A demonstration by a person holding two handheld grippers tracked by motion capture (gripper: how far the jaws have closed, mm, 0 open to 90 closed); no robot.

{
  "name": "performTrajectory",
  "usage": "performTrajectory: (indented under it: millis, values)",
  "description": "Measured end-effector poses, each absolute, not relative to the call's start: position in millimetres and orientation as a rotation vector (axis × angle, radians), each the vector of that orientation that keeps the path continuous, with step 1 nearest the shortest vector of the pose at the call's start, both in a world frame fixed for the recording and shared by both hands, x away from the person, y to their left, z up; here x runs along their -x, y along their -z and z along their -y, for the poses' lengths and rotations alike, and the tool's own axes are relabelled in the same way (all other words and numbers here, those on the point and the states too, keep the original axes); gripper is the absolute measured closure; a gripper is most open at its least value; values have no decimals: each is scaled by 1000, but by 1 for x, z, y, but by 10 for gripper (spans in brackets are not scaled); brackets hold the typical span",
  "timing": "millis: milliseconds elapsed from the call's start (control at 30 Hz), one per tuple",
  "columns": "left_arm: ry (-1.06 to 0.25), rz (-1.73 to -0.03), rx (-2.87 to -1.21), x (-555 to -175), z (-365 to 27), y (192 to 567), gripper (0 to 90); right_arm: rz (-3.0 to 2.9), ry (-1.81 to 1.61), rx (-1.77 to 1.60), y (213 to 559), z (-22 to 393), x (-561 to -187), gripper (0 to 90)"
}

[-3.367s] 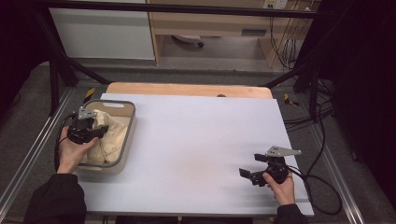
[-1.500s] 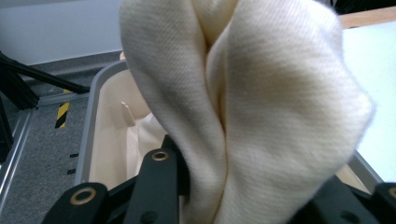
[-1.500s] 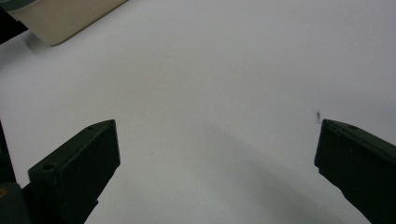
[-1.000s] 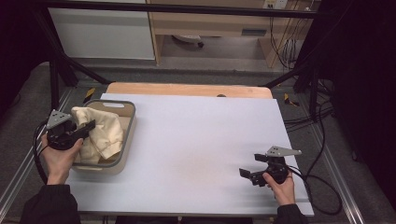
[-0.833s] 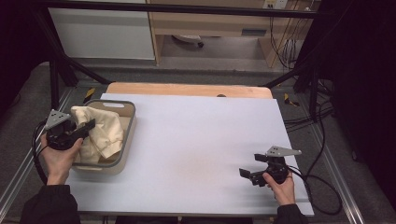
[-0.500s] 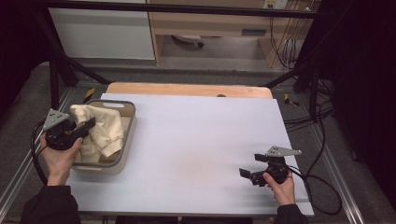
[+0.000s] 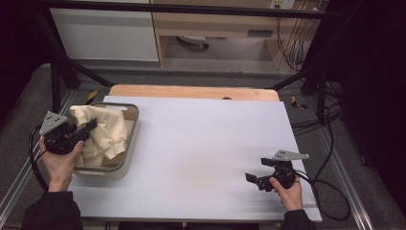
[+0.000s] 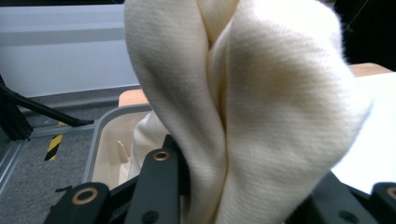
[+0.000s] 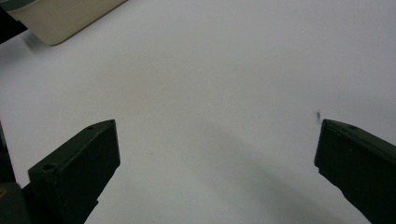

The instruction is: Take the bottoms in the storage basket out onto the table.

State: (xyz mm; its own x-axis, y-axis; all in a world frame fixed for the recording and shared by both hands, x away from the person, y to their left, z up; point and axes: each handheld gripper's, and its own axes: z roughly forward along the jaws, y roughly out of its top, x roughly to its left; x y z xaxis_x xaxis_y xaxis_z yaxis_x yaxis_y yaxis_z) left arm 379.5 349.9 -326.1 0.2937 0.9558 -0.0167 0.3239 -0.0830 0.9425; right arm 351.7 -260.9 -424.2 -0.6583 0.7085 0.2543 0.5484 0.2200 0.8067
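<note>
A cream cloth (image 7: 107,130) rises in a bunch out of a beige basin (image 7: 130,142) at the table's left edge. My left gripper (image 7: 89,128) is by the basin's left rim, shut on a fold of that cloth. In the left gripper view the cloth (image 8: 261,107) stands thick between the black jaws of the left gripper (image 8: 243,205), with the basin (image 8: 100,135) below and behind. My right gripper (image 7: 253,178) rests low over the white table near the front right, open with nothing in it. The right gripper (image 9: 217,158) has its jaws wide apart over the bare tabletop (image 9: 210,70).
A wooden board (image 7: 191,92) edges the far side of the white table (image 7: 206,139). Cables (image 7: 330,191) trail off the right side. Metal rails (image 7: 14,182) run along the left. A corner of the basin (image 9: 60,18) shows at the top left of the right gripper view.
My left gripper has drawn back from over the basin's middle to its left rim, pulling the cloth up and leftward with it. The right gripper has stayed put.
</note>
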Motion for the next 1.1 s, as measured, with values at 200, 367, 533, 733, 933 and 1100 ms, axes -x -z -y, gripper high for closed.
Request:
performTrajectory:
  millis: [200,367,533,733,933,1100]
  values:
    - [-826,-1191,-1572,-378,-350,323,679,-2318,-1419,-1207,424,261,-352,5]
    - [-829,-1182,-1553,-376,-349,321,680,-2318,-1419,-1207,424,261,-352,5]
    - [-834,-1166,-1537,-374,-348,318,680,-2318,-1418,-1208,424,261,-352,5]
    - [-844,-1154,-1520,-371,-347,315,681,-2318,-1418,-1208,424,261,-352,6]
    - [-845,-1142,-1498,-369,-347,312,681,-2319,-1418,-1206,424,261,-352,5]
    - [-847,-1131,-1485,-366,-346,309,681,-2319,-1418,-1207,424,261,-352,6]
